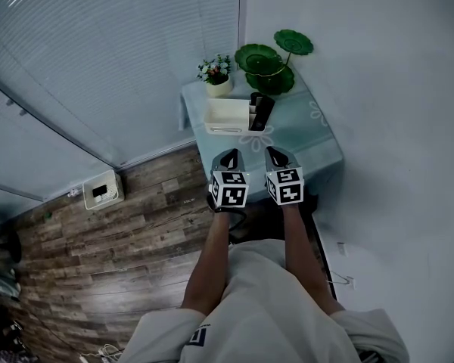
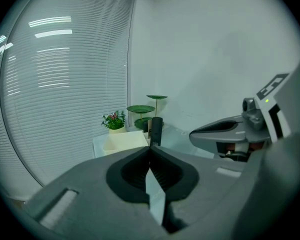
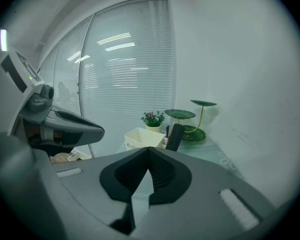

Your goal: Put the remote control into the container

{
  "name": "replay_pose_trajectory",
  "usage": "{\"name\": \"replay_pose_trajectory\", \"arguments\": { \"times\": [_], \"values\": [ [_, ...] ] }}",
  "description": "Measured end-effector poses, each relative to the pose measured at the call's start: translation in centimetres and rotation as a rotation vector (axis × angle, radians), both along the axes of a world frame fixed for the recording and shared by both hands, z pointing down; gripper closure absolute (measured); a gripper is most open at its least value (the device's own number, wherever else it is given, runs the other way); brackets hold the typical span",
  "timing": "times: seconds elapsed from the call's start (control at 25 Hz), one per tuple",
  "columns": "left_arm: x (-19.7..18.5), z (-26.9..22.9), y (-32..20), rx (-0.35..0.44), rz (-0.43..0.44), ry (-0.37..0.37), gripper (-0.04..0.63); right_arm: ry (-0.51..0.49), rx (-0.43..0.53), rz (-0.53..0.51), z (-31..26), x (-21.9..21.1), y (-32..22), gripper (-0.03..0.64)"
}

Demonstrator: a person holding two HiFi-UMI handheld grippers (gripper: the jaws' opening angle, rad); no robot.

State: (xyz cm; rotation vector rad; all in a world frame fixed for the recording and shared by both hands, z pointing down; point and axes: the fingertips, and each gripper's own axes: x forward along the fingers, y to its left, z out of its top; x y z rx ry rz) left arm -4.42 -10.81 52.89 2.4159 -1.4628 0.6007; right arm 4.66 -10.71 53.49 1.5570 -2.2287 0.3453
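The black remote control [image 1: 262, 113] stands on end, slightly tilted, at the right end of the white container [image 1: 227, 116], in the upper middle of the head view. It seems to sit in a narrow end compartment, though whether it is inside or only leaning on the wall I cannot tell. If it is inside, the task looks finished and nothing is left but to pull back; if not, one short lift remains. The container rests on a pale blue bench [image 1: 303, 138], with a small potted plant [image 1: 216, 74] behind it and a green lotus-leaf stand [image 1: 272, 60] at the upper right. Lower in the frame, both bare forearms reach forward side by side. The left hand-held gripper [image 1: 228, 159] and the right hand-held gripper [image 1: 278, 157] hover at the bench's near edge, well short of the container, each with jaws closed on nothing.
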Motion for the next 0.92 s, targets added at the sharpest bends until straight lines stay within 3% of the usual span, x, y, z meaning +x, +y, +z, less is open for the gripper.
{"name": "replay_pose_trajectory", "arguments": {
  "times": [0.48, 0.92],
  "values": [
    [0.1, -0.1, 0.9, -0.008, 0.004, 0.021, 0.589, -0.048, 0.004, 0.045, 0.1, 0.8, 0.7, 0.615],
    [0.7, -0.1, 1.7, 0.013, 0.06, -0.026, 0.589, -0.064, 0.038, 0.076, -0.1, -0.4, -0.2, 0.621]
  ]
}}
